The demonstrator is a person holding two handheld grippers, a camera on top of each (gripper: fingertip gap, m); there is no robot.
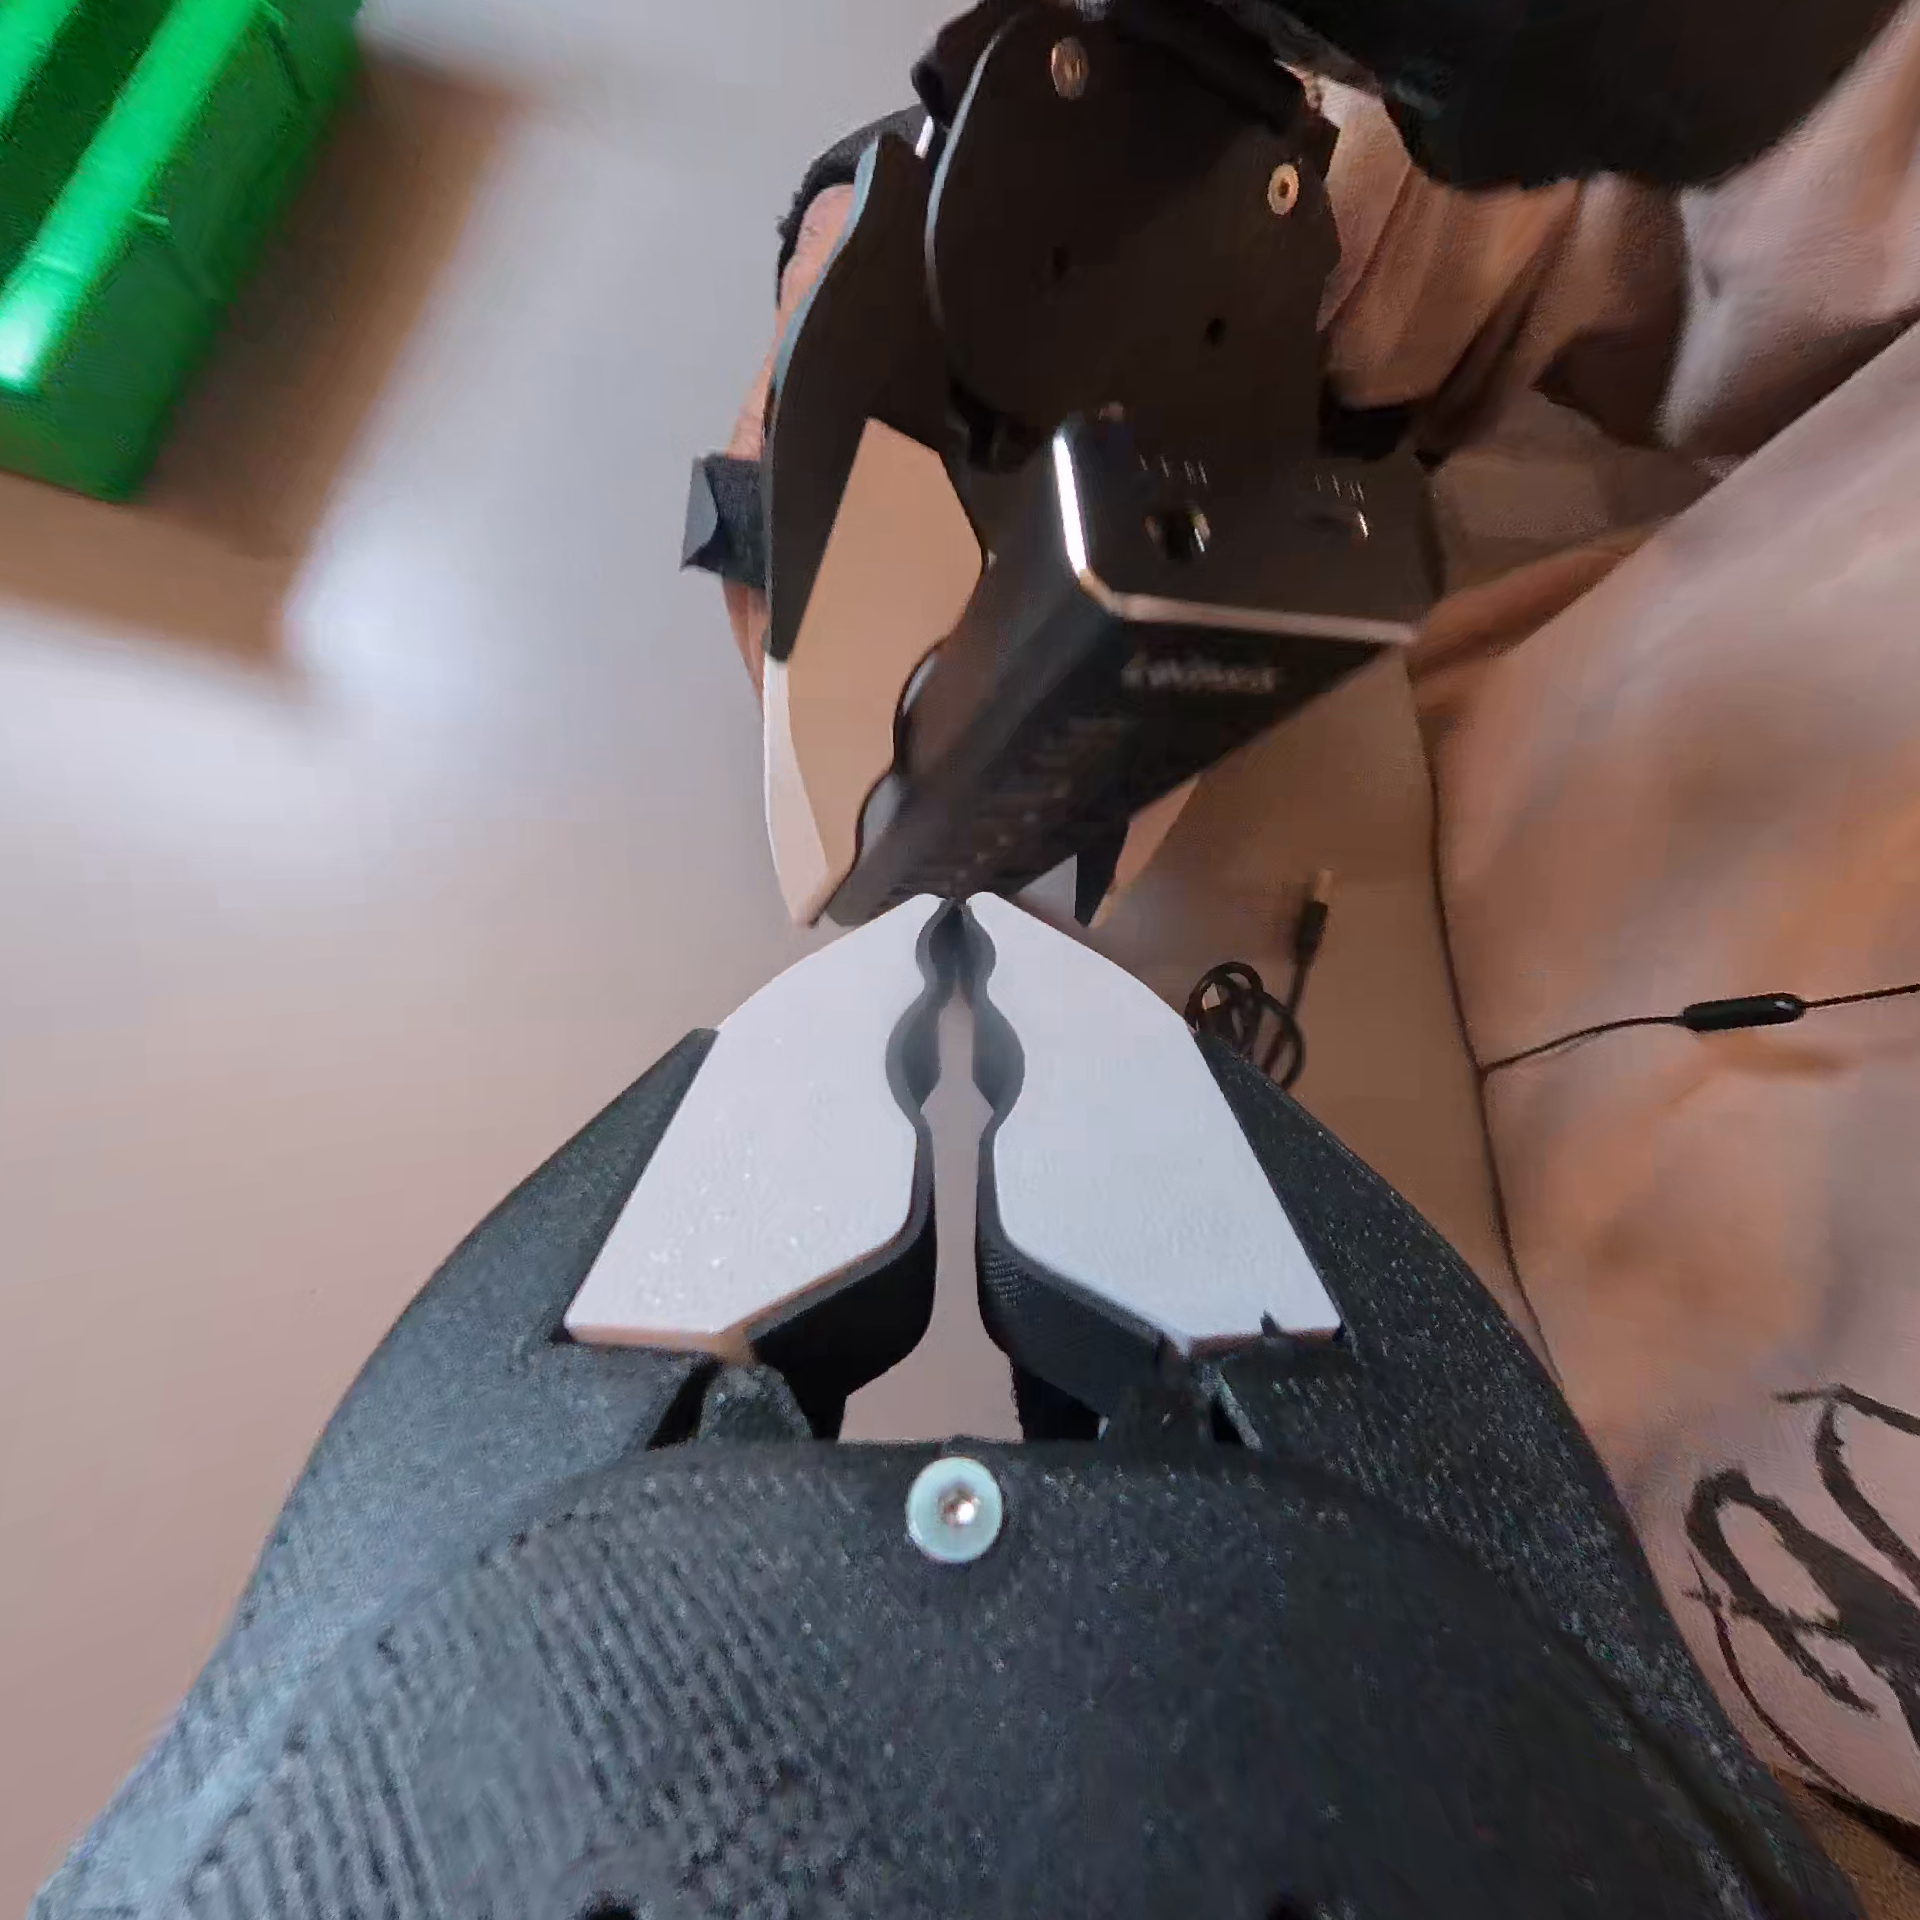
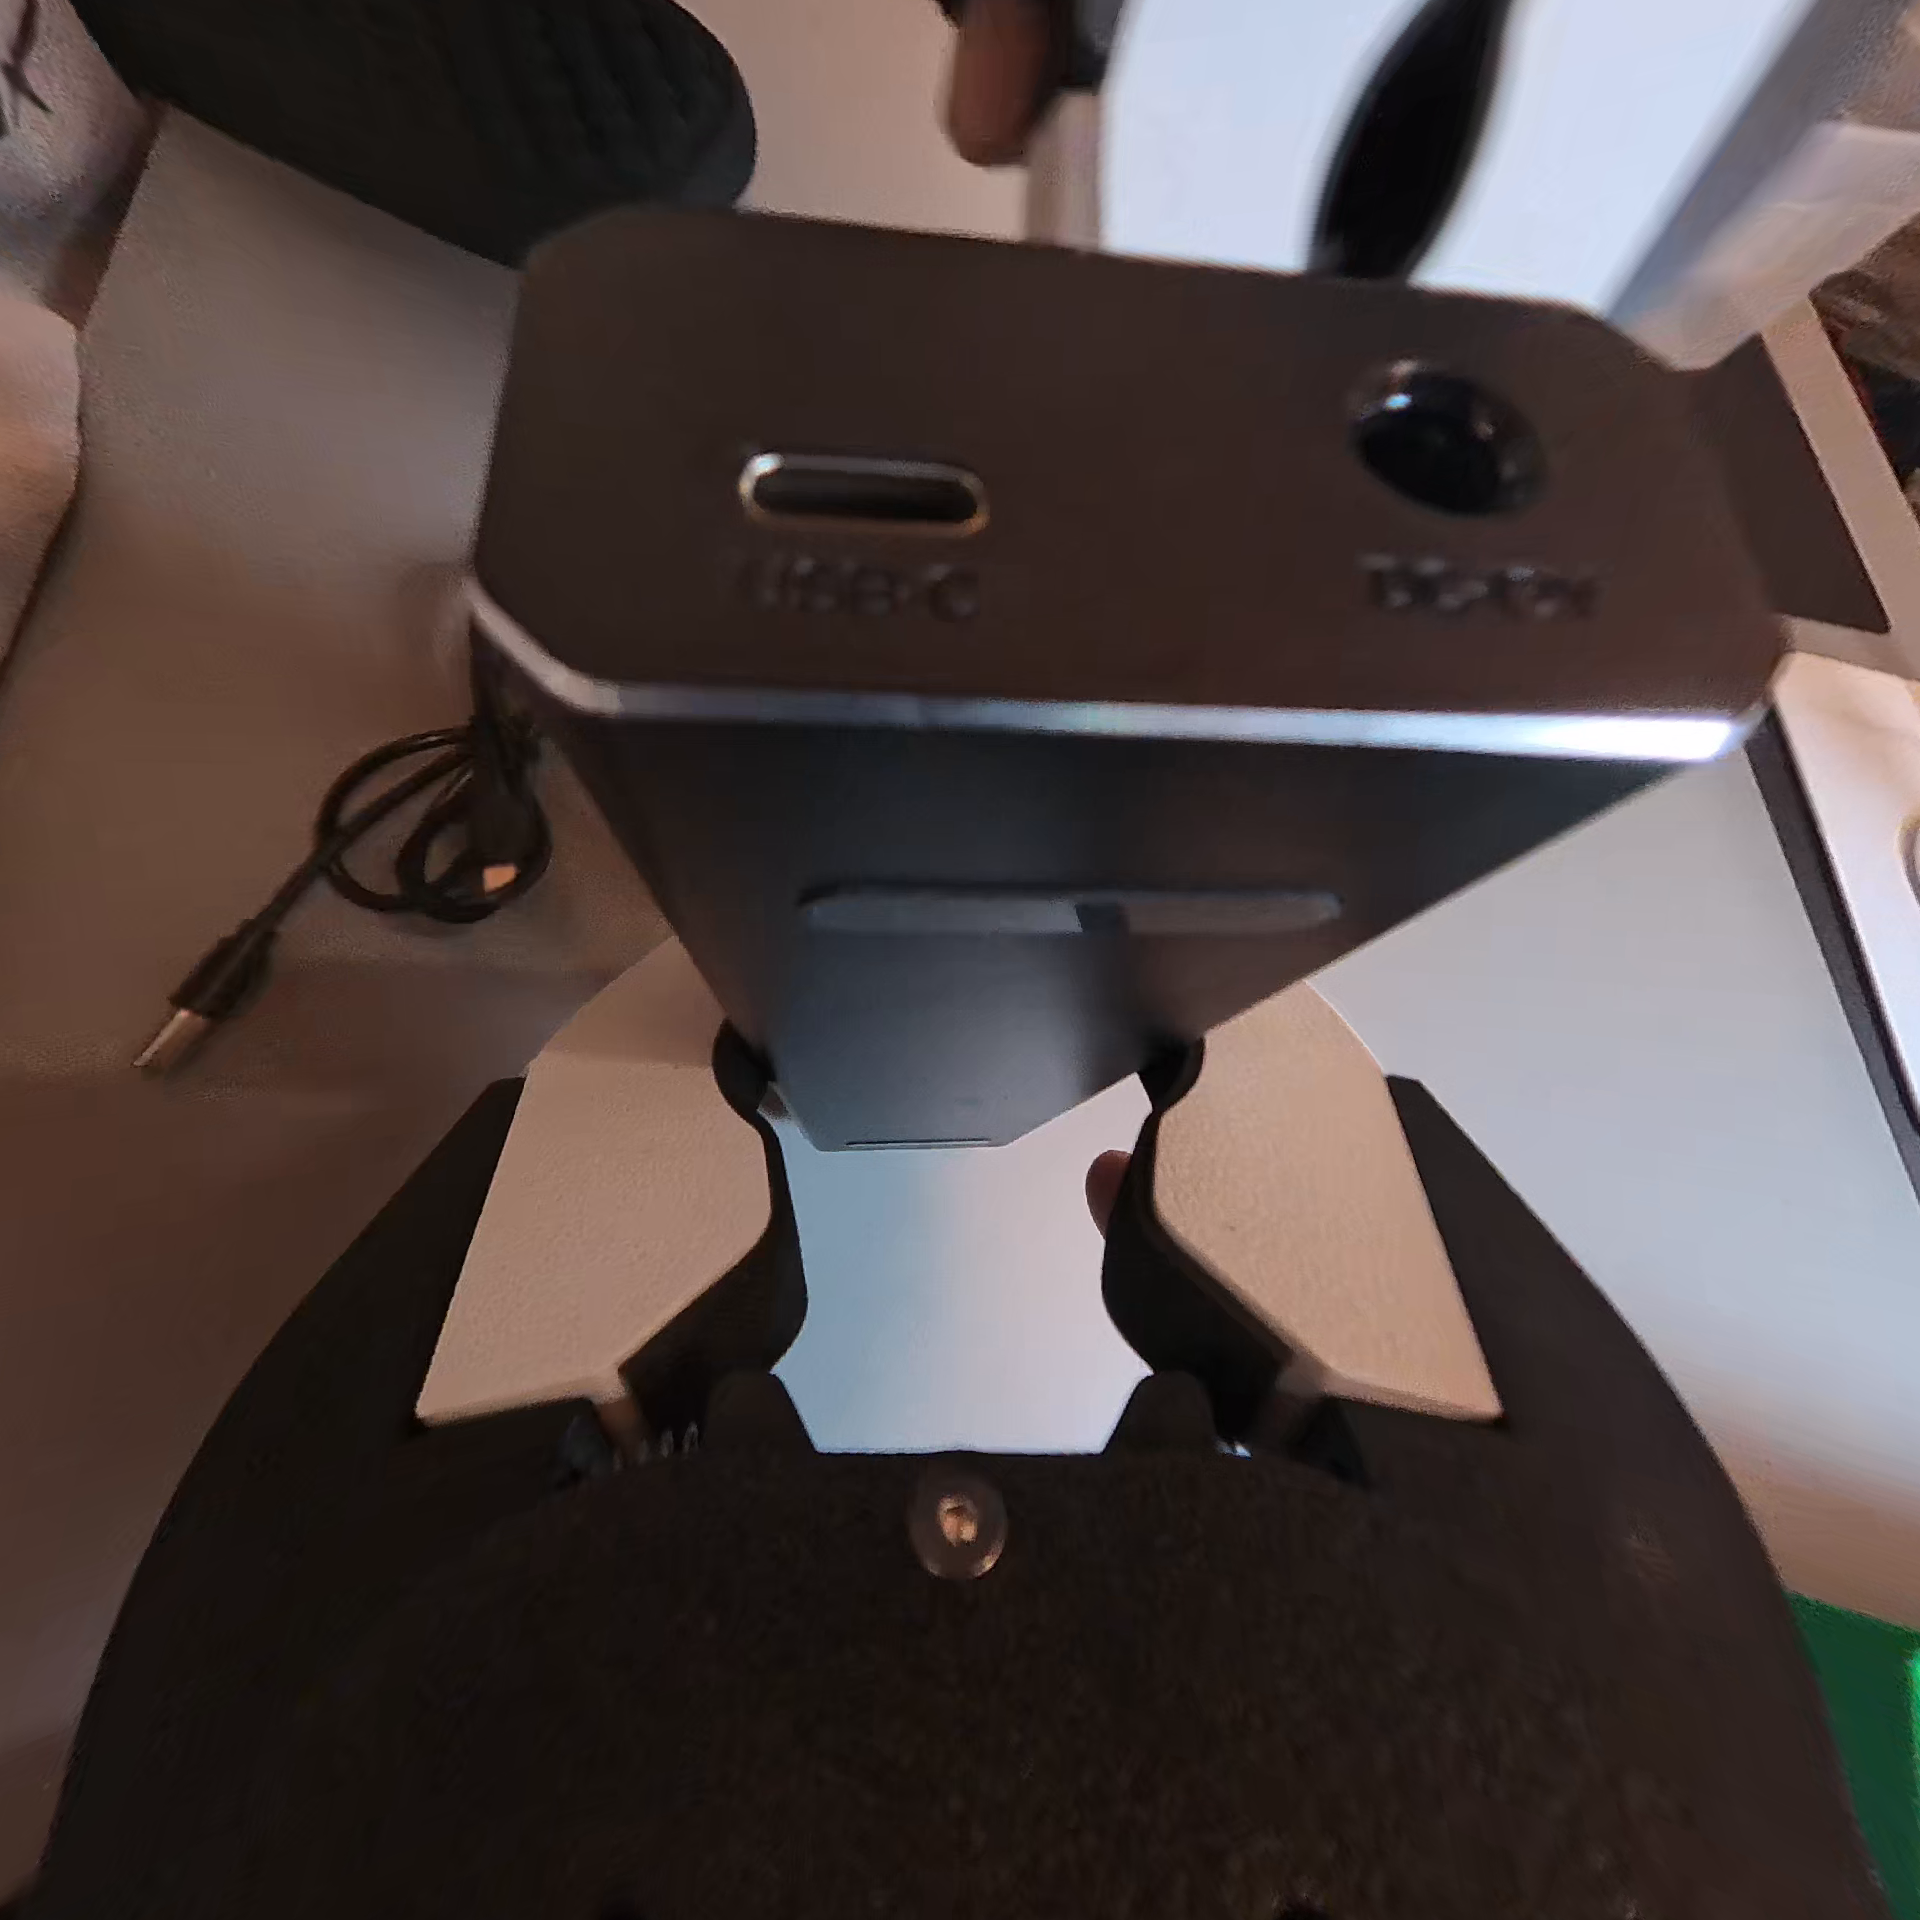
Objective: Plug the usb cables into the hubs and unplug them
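Note:
My right gripper (image 2: pixel 961 1070) is shut on a dark grey USB hub (image 2: pixel 1039 810) and holds it up off the table by its narrow end. The hub's end face with an oval port (image 2: pixel 862 494) and a round jack (image 2: pixel 1444 436) points towards me. In the left wrist view the hub (image 1: pixel 1091 748) hangs between the right gripper's fingers (image 1: pixel 790 748). My left gripper (image 1: pixel 951 920) is shut, and its tips touch the hub's lower edge. A coiled black USB cable (image 2: pixel 436 831) lies loose on the table with its plug (image 2: pixel 177 1029) free. It also shows in the left wrist view (image 1: pixel 1242 1013).
A green box (image 1: pixel 114 239) stands at the far left of the table. A thin black wire with a small cylinder (image 1: pixel 1745 1010) runs over beige cloth on the right. A flat pale device's edge (image 2: pixel 1860 831) lies at the right, and a person's dark sleeve (image 2: pixel 416 104) is at the top.

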